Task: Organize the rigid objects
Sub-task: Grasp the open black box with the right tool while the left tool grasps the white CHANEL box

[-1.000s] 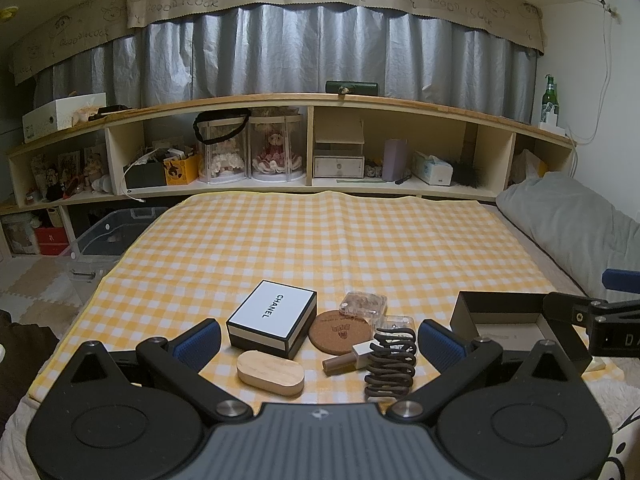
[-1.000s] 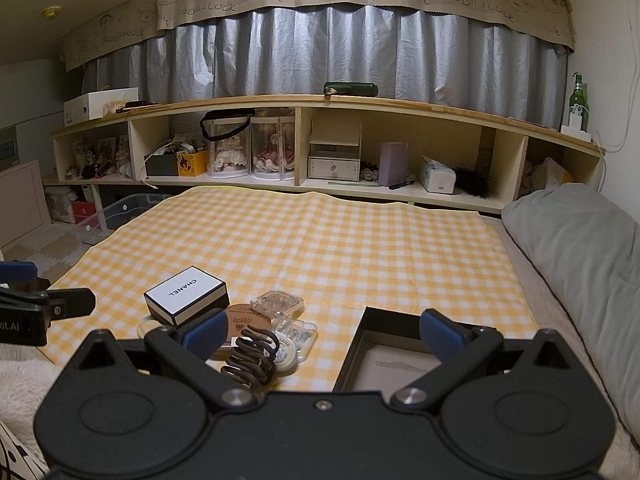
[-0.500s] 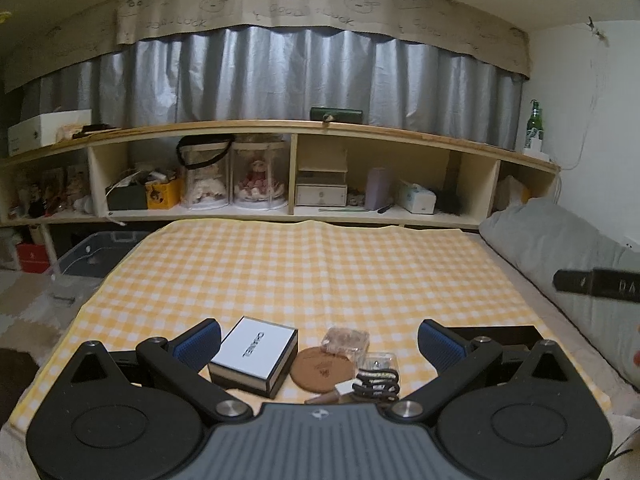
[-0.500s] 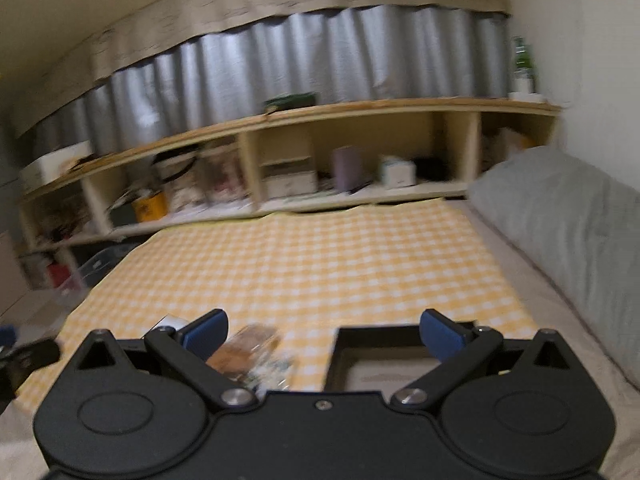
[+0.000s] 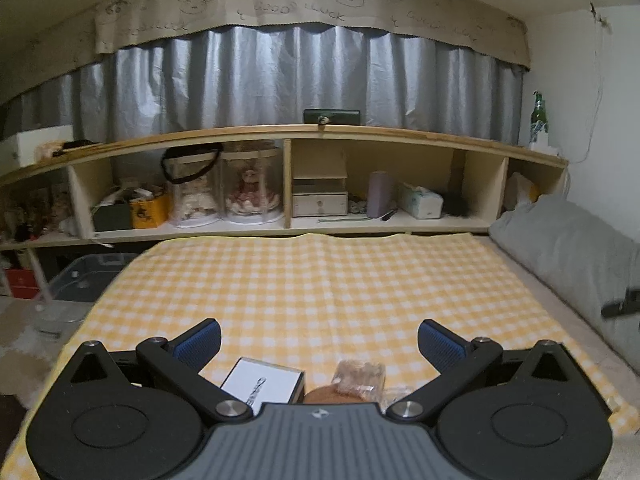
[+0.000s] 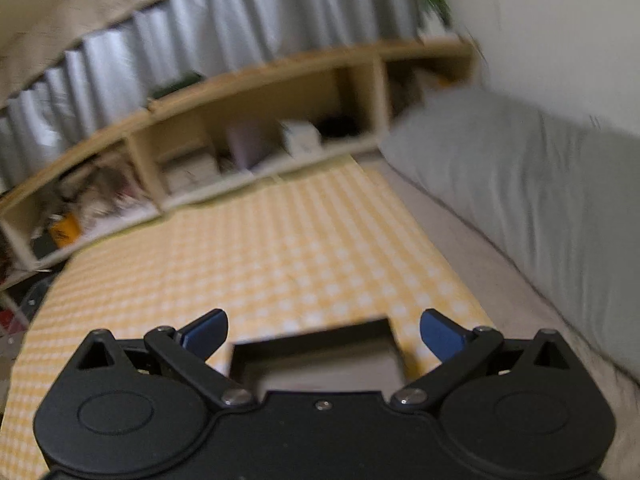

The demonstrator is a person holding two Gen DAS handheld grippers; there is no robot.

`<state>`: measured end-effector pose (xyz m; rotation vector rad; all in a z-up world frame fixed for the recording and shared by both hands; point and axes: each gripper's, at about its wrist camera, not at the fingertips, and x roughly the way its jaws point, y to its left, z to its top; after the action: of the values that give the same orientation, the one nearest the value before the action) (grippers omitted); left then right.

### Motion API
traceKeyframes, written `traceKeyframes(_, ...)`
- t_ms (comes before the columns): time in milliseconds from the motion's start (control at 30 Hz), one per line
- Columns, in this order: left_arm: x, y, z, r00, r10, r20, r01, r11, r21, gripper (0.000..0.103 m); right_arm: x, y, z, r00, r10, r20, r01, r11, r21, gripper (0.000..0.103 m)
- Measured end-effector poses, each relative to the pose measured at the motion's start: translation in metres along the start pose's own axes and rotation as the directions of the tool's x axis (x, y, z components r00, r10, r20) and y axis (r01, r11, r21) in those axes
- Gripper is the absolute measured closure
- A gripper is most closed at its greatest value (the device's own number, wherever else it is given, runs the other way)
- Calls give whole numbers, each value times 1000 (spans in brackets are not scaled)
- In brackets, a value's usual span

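Left gripper (image 5: pixel 319 340) and right gripper (image 6: pixel 323 330): fingers spread, nothing held. White rectangular black-edged box (image 5: pixel 262 385) lies below left gripper on yellow checked cloth (image 5: pixel 320 280); shallow black square tray (image 6: pixel 316 356) below right. Advice: descend squarely, straddle box's short sides.

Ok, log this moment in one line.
left claw: open, empty | right claw: open, empty | tray: empty | box: on cloth
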<state>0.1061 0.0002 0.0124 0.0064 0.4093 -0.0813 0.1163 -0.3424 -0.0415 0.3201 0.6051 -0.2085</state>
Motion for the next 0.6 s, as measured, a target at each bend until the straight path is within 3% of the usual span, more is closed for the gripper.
traceKeyframes(133, 30, 5, 6, 1000, -13, -25, 13, 1000, 20, 0, 30, -26, -1, 988, -103, -111, 108, 993, 40, 0)
traceKeyframes(233, 56, 10, 4, 997, -17, -70, 19, 999, 34, 0, 44, -34, -4, 975, -137, -177, 144, 989, 26, 4)
traceKeyframes(367, 89, 23, -4, 991, -36, -131, 38, 999, 16, 0, 61, -34, -10, 949, -143, -283, 153, 988, 16, 44)
traceKeyframes(433, 103, 31, -8, 987, -41, -157, 45, 999, 17, 0, 70, -31, -14, 936, -125, -329, 130, 992, -7, 55)
traceKeyframes(600, 131, 51, -22, 972, -35, -231, 49, 997, 55, 0, 89, -27, -19, 914, -126, -386, 109, 992, -65, 67)
